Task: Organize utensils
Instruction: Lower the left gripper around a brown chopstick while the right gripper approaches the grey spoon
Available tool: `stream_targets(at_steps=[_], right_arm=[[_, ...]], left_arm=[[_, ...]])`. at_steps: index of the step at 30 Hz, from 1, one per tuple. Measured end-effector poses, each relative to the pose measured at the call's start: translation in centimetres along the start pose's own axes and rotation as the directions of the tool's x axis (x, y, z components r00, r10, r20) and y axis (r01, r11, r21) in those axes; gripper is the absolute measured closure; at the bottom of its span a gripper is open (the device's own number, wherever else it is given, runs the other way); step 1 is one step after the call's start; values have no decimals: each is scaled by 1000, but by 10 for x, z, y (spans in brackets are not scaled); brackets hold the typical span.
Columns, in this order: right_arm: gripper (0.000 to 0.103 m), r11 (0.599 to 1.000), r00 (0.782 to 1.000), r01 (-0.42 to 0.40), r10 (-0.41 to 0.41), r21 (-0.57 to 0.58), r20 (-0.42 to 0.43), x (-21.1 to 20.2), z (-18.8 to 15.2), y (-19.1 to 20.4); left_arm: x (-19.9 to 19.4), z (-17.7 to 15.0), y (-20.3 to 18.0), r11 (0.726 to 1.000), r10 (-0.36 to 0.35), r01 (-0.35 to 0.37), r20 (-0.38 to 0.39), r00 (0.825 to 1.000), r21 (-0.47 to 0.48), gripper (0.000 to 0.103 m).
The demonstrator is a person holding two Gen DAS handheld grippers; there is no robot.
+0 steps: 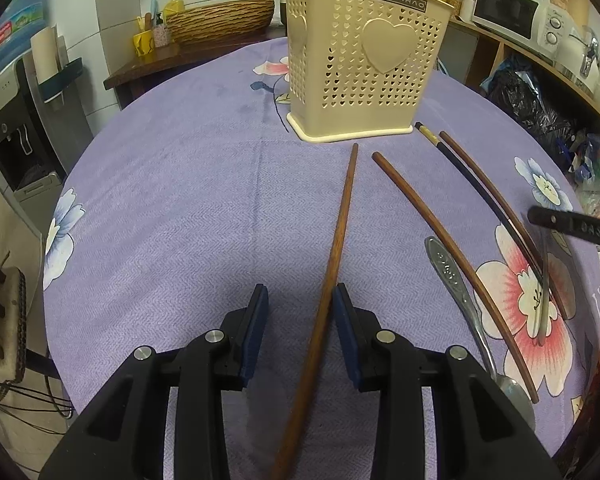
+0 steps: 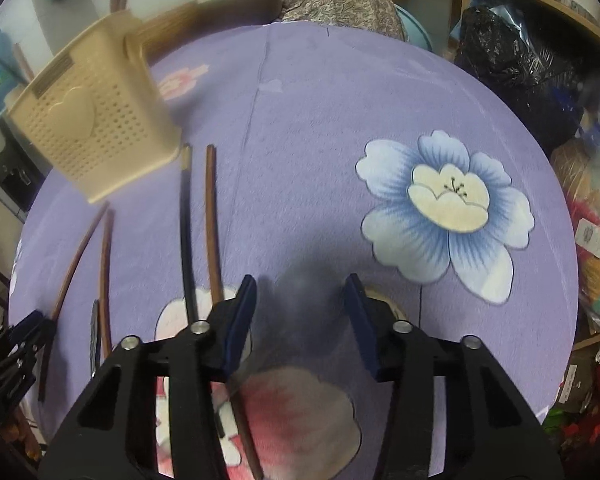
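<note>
A brown wooden chopstick [image 1: 332,268] lies on the purple flowered cloth of the surface [image 1: 180,200], its long axis running from near to far, the far tip pointing at the cream utensil holder [image 1: 360,60]; its near end is cut off at the bottom of the left wrist view. It passes between the blue pads of the left claw [image 1: 300,300], just beside the right-hand pad, with a clear gap to the left-hand one, so the claw stands released around it.

To its right a second brown chopstick [image 1: 452,264] lies on a slant, then a metal spoon [image 1: 464,304] whose bowl is partly hidden behind the claw's body. Farther right a black chopstick [image 1: 480,192] and another brown one [image 1: 496,196] point toward the holder's base; their near ends are lost under a dark bar at the frame's edge.

The holder stands upright at the far side, with dark handles showing above its rim.

The right wrist view is blurred. The right claw [image 2: 300,300] is released, with only a dark smear over the cloth between its pads.
</note>
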State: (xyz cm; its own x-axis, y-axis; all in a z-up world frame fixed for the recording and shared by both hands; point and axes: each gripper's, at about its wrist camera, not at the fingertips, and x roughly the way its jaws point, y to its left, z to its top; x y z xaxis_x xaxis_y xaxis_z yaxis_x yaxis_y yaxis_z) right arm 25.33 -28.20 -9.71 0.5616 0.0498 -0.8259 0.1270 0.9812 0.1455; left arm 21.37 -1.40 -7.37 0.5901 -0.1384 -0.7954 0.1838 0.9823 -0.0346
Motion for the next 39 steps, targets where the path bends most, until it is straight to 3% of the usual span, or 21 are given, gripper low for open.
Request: stream_targets(at_steps=[2,4,7,11,15,21,25,27,30,33,39], right_arm=[[62,999,1000,30,-30,-34,-3,5,6,7],[63,998,1000,-1,1,-62,-3,10,12,17],[63,989,1000,20,-17,-147,19,20,20,35],[62,996,999,-43,45,-74,18,16,28,25],[41,998,998,11,-7,-61,57,-6,19,17],[42,993,999,32,-32,-115,1,-5,-8,23],[44,992,998,55,-53,-115,17,-7,-12,25],[51,994,999,39,-38,-100,13,-9,-12,24],[51,995,998,56,-54,-82,25,-12,-13,16],[51,997,1000,19,-19,-72,-7,-8,-17,14],[53,989,998,60,-60,-135,1,-3,-15,27]], left_arm=[[0,0,0,1000,0,0,0,1000,0,68],[0,0,0,1000,-1,1,1,1000,0,68],[0,0,-1,1000,2,-2,-1,1000,1,68],[0,0,0,1000,-6,6,-2,1000,-2,68],[1,3,1,1000,-12,12,-12,1000,0,68],[2,3,-1,1000,-6,6,-10,1000,7,68],[2,2,0,1000,-9,9,-9,1000,6,68],[2,2,-1,1000,-8,8,-11,1000,8,68],[2,3,0,1000,-11,11,-10,1000,6,67],[2,2,-1,1000,-11,12,-9,1000,11,66],[2,2,-1,1000,-10,10,-9,1000,12,65]])
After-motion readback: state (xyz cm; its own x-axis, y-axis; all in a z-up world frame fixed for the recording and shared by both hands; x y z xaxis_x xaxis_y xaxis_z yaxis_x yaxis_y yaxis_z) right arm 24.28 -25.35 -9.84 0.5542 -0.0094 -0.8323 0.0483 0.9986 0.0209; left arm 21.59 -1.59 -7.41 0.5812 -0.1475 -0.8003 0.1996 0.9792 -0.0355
